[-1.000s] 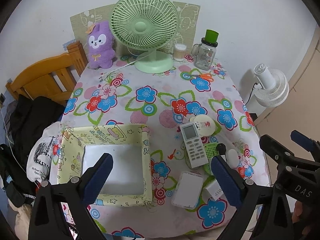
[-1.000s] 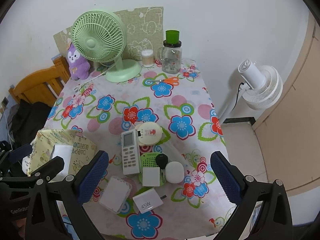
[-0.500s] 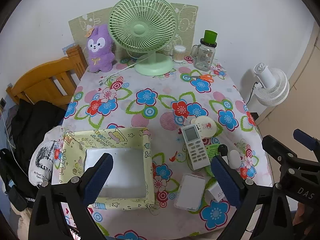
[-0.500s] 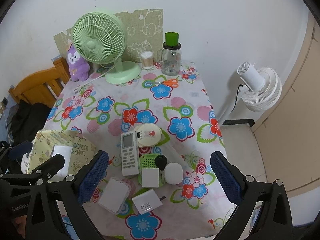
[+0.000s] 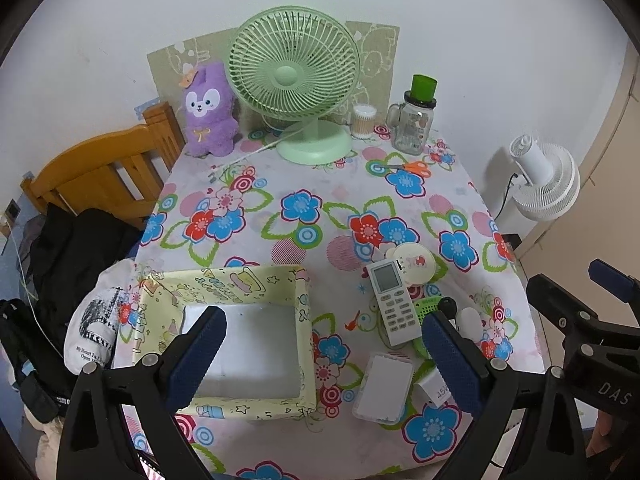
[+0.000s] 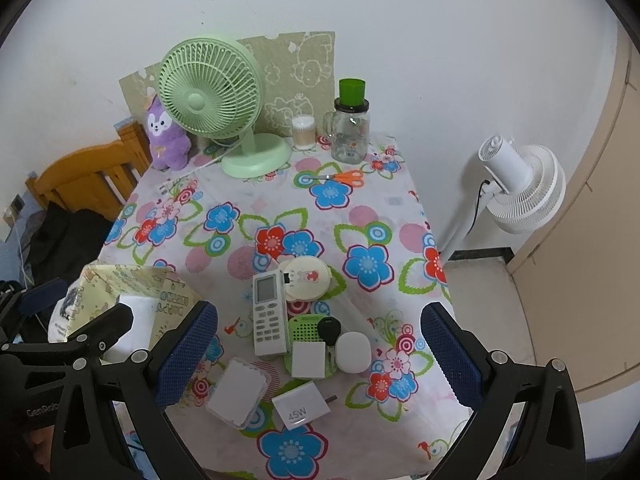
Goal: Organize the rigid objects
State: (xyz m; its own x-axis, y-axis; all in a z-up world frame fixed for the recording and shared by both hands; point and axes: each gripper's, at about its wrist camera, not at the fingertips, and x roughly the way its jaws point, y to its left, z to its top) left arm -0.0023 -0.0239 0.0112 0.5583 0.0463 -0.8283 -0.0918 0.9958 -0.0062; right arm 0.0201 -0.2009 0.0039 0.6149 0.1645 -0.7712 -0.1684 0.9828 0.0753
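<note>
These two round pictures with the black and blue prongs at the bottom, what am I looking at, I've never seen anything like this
Each picture comes from a wide-angle camera mounted on a hand-held gripper, looking forward along its two blue-padded fingers. A person carries one gripper in each hand; there is no robot arm. The left gripper hangs over a yellow patterned box, which looks empty. The right gripper hangs over a cluster of small things: a white remote control, a round cream tin, a white 45W charger, a flat white case and a green mesh tray with a few small bits on it. Both grippers are open and hold nothing. They all sit on a flowered tablecloth, with a green desk fan at the back.
</note>
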